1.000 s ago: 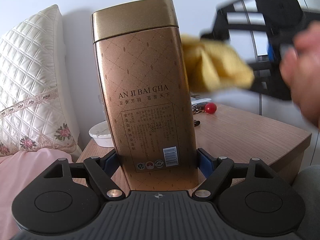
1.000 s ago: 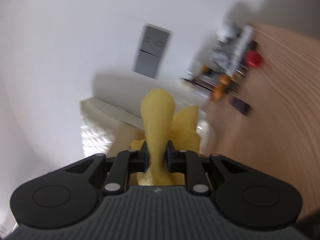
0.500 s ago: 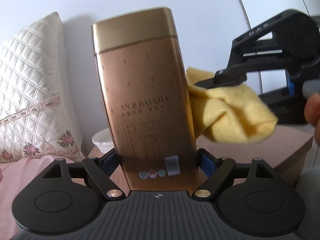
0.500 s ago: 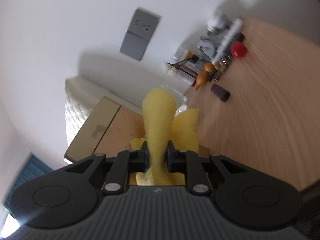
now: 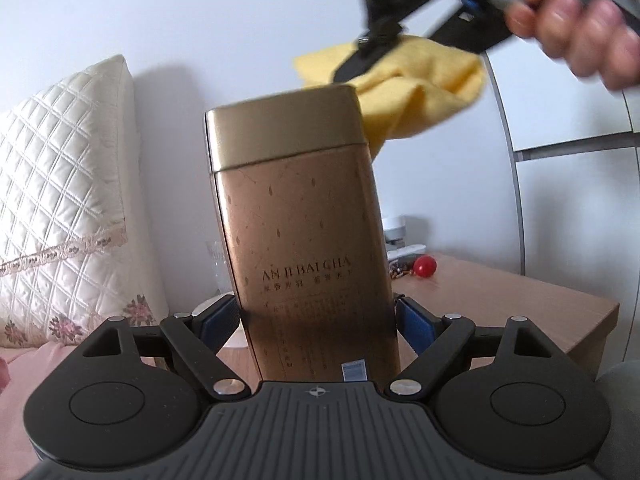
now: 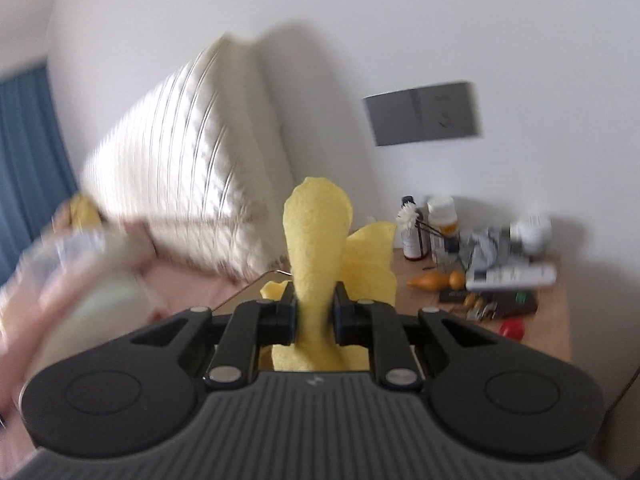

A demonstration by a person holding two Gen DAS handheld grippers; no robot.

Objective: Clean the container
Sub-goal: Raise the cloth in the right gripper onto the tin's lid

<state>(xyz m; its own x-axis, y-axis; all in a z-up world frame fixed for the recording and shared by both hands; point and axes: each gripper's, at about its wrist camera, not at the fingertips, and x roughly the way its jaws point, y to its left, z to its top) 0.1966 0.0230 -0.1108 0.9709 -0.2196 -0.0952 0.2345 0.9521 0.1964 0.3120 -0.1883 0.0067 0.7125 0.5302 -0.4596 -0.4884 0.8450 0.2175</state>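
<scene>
A tall bronze tea tin [image 5: 304, 236] with a gold lid stands upright in the left wrist view, and my left gripper [image 5: 318, 320] is shut on its lower sides. The right gripper [image 5: 360, 60], held by a hand [image 5: 576, 28], hangs at the tin's top right corner with a yellow cloth [image 5: 416, 88] draped against the lid's right edge. In the right wrist view my right gripper [image 6: 314, 312] is shut on the yellow cloth [image 6: 316, 248], and a gold edge of the tin's lid [image 6: 256, 286] shows just beneath it.
A wooden bedside table [image 5: 520, 312] holds a red ball [image 5: 425, 266], a white dish [image 5: 234, 340], a remote [image 6: 512, 274], bottles [image 6: 442, 216] and small clutter. A quilted cream pillow [image 5: 60, 208] leans on the wall at left, with pink bedding [image 5: 16, 368] below it.
The right gripper and yellow cloth rose from the tin's right side up to the lid's top corner. The tin sits lower in the left wrist view.
</scene>
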